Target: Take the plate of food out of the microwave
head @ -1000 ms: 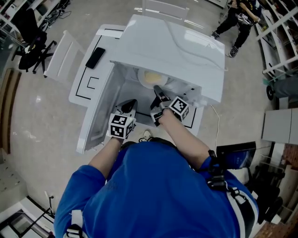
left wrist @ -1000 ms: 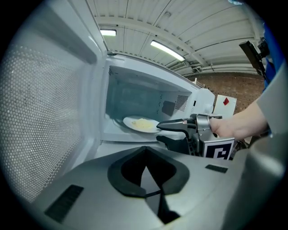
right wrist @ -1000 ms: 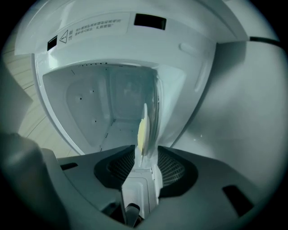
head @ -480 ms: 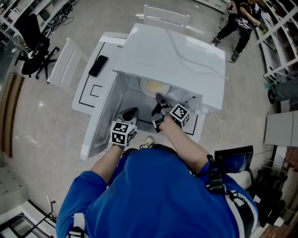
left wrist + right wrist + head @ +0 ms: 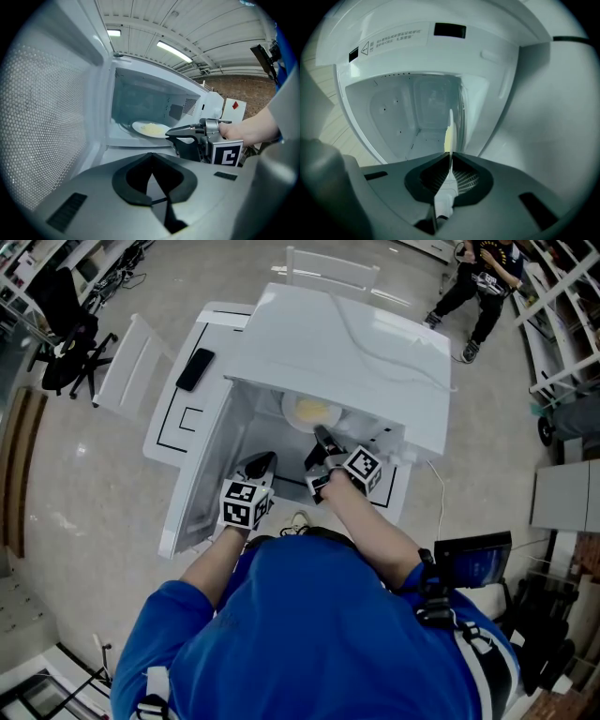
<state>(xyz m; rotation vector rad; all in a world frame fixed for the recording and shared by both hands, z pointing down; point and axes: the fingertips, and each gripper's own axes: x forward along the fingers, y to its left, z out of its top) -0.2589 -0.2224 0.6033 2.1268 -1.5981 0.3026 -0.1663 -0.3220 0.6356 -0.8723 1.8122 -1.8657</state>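
Note:
A white plate (image 5: 309, 411) with yellow food sits inside the open microwave (image 5: 347, 343). The left gripper view shows the plate (image 5: 150, 129) on the oven floor near the opening. My right gripper (image 5: 321, 437) reaches into the cavity at the plate's near rim. Its jaws have just been closing. In the right gripper view the rim (image 5: 449, 136) runs edge-on between the pads, and the right gripper (image 5: 449, 168) is shut on it. My left gripper (image 5: 262, 463) hangs in front of the opening, beside the door, and it (image 5: 152, 180) is shut on nothing.
The microwave door (image 5: 202, 474) stands swung open at the left, its perforated inner panel (image 5: 42, 117) close to my left gripper. A black phone (image 5: 194, 368) lies on the white table (image 5: 178, 418). A white chair (image 5: 127, 362) stands at the left; a person (image 5: 483, 277) is far back.
The right gripper's jaws have drawn together at the plate's rim. Both hands hold their places, and the plate has not moved.

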